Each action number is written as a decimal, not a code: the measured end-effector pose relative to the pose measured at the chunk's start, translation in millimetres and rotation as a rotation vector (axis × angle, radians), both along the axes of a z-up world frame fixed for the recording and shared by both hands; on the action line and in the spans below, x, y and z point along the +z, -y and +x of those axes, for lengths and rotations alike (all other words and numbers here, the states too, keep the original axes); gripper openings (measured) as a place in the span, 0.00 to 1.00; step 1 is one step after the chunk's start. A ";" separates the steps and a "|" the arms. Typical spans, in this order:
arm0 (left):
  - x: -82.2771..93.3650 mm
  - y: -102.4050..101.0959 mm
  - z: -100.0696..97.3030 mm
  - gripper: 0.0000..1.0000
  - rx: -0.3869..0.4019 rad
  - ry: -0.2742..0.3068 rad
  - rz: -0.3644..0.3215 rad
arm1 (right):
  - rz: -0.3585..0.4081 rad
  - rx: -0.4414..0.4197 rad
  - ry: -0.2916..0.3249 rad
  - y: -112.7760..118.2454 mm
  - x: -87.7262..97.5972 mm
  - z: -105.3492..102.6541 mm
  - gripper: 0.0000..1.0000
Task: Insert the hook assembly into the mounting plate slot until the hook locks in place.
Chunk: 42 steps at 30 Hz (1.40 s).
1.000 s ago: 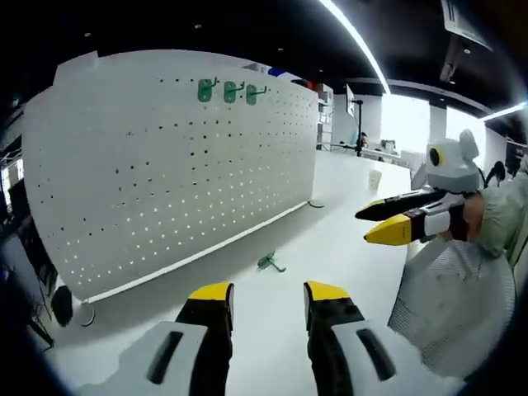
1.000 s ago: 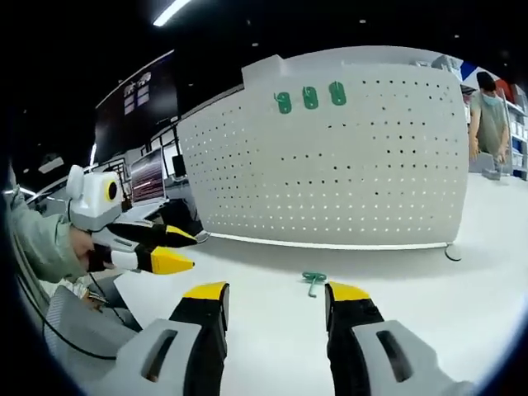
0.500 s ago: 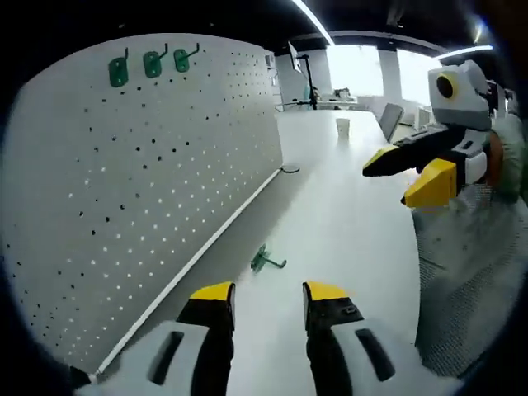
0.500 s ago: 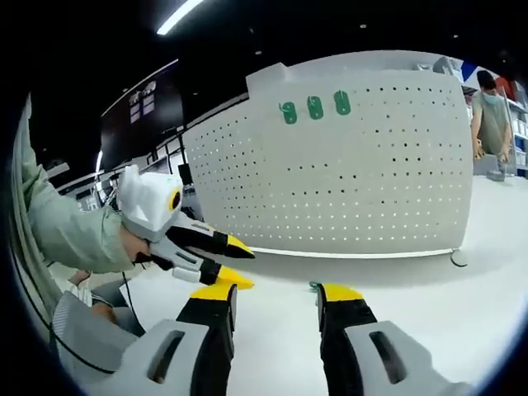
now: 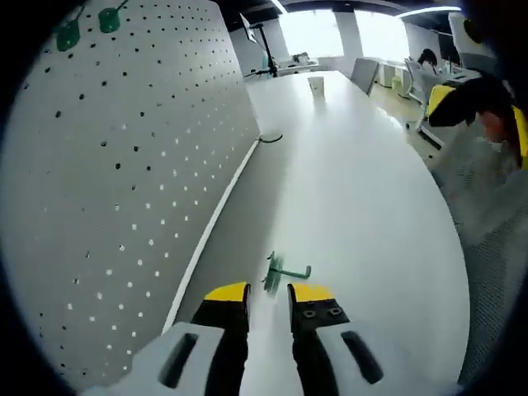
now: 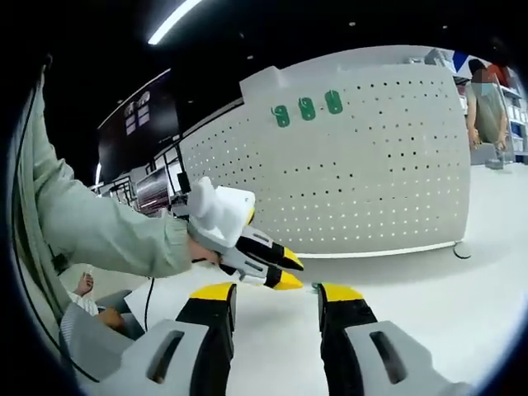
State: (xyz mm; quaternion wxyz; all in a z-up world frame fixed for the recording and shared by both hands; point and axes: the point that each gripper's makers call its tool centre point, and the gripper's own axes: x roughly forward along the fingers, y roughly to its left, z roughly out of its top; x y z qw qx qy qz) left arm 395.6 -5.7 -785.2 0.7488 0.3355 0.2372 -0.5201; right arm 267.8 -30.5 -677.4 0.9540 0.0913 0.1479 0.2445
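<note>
A small green hook assembly (image 5: 280,272) lies on the white table (image 5: 355,206), just beyond my left gripper's (image 5: 268,295) tips. The left gripper is open with a narrow gap and nothing between its jaws. The white perforated mounting plate (image 5: 124,181) stands upright along the left, with green hooks (image 5: 66,35) hung near its top. In the right gripper view the same plate (image 6: 371,165) carries three green hooks (image 6: 307,108). My right gripper (image 6: 276,293) is open and empty. The left gripper (image 6: 276,271), held by a green-sleeved hand, reaches down in front of it and hides most of the loose hook.
A small cup (image 5: 316,85) stands far down the table, and a cable foot (image 5: 268,139) lies by the plate's base. The right gripper (image 5: 474,103) hovers at the table's right edge. A person (image 6: 483,99) stands beyond the plate.
My left gripper has dropped toward the table and closed in on the loose hook, its jaws narrowing. In the right gripper view it has slid across in front of the right jaws.
</note>
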 end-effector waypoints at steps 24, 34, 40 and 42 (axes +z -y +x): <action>-34.6 11.8 6.6 0.08 -0.178 -0.046 0.180 | 0.074 -0.042 -0.013 9.3 3.4 3.4 0.37; -39.2 12.3 6.4 0.07 -0.196 -0.045 0.205 | 0.083 -0.050 -0.017 11.6 3.4 3.3 0.37; -41.4 12.1 4.2 0.04 -0.217 -0.040 0.225 | 0.093 -0.057 -0.021 12.8 3.0 2.6 0.37; -41.2 12.2 4.5 0.04 -0.216 -0.040 0.226 | 0.093 -0.058 -0.022 12.9 2.8 2.4 0.37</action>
